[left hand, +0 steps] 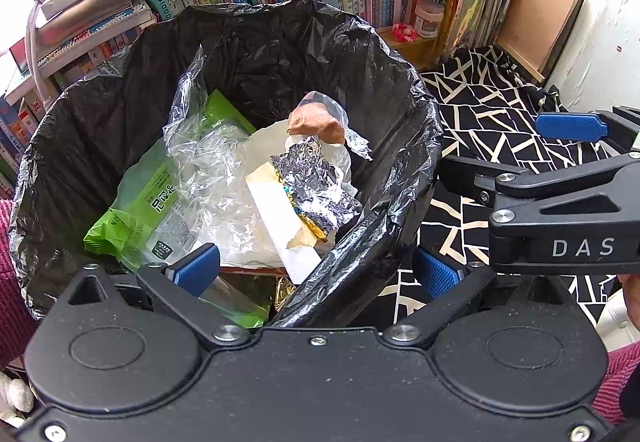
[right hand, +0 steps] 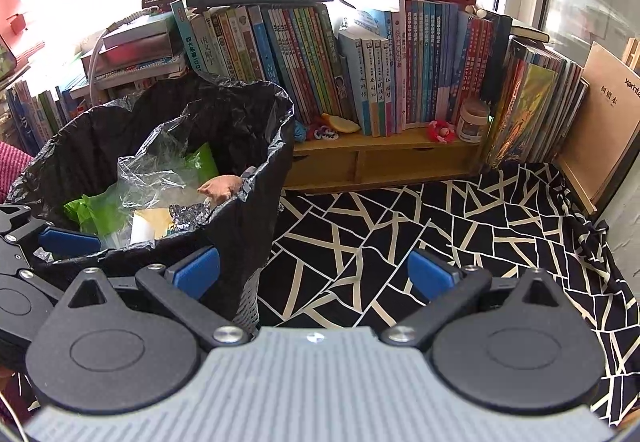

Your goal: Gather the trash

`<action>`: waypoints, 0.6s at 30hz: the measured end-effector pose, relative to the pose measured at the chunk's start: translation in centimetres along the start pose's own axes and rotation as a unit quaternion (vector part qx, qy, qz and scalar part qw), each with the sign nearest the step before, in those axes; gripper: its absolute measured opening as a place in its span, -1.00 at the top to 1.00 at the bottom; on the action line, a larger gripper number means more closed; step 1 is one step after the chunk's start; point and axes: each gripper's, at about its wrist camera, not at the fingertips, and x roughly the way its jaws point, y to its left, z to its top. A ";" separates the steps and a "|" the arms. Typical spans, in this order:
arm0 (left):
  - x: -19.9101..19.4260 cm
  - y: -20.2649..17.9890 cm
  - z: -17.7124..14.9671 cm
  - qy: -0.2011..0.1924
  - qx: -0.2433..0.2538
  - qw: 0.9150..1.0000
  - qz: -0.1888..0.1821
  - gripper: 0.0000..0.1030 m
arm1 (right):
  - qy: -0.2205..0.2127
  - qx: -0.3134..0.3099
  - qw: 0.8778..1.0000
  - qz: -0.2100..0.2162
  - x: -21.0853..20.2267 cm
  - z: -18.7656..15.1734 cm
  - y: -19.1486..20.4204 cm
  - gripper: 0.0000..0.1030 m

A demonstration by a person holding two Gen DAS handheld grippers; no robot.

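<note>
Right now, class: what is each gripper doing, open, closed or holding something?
Left gripper: open, holding nothing, over the trash bin.
Right gripper: open, holding nothing, beside the bin.

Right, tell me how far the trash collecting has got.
Done: the black-lined bin already holds a green packet, clear plastic, crumpled foil and a brown scrap.
In hand: nothing. The left claw stands wide open over the bin's near rim, and the right claw is open and empty too.
Left: no loose trash shows on the patterned cloth; beyond these views I cannot tell.
</note>
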 end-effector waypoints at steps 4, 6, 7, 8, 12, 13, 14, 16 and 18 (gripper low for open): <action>0.0 0.0 0.0 0.001 0.000 1.000 0.001 -0.99 | 0.005 0.000 1.000 -0.005 0.2 0.0 0.0 -1.00; 0.1 0.1 0.0 0.001 -0.001 1.000 0.001 -0.99 | 0.008 0.000 1.000 -0.009 0.3 0.0 -0.1 -1.00; 0.0 0.1 0.0 0.001 -0.001 1.000 0.001 -0.99 | 0.010 0.000 1.000 -0.012 0.4 -0.1 -0.1 -1.00; 0.1 0.1 0.0 0.001 -0.001 1.000 0.001 -0.99 | 0.012 0.000 1.000 -0.015 0.5 -0.1 -0.1 -1.00; 0.1 0.0 0.0 0.001 0.000 1.000 0.003 -0.99 | 0.021 0.000 0.999 -0.025 0.7 -0.2 -0.1 -1.00; 0.1 0.0 0.0 0.001 0.000 1.000 0.003 -0.99 | 0.022 0.000 0.999 -0.027 0.8 -0.2 -0.1 -1.00; 0.1 0.0 0.0 0.001 0.000 1.000 0.004 -0.99 | 0.023 0.000 0.999 -0.028 0.8 -0.3 -0.1 -1.00; 0.1 0.0 0.0 0.001 0.001 1.000 0.005 -0.99 | 0.024 0.000 0.999 -0.030 0.8 -0.3 -0.1 -1.00; 0.1 0.0 0.0 0.001 0.001 1.000 0.006 -0.99 | 0.024 0.000 0.999 -0.031 0.8 -0.4 -0.2 -1.00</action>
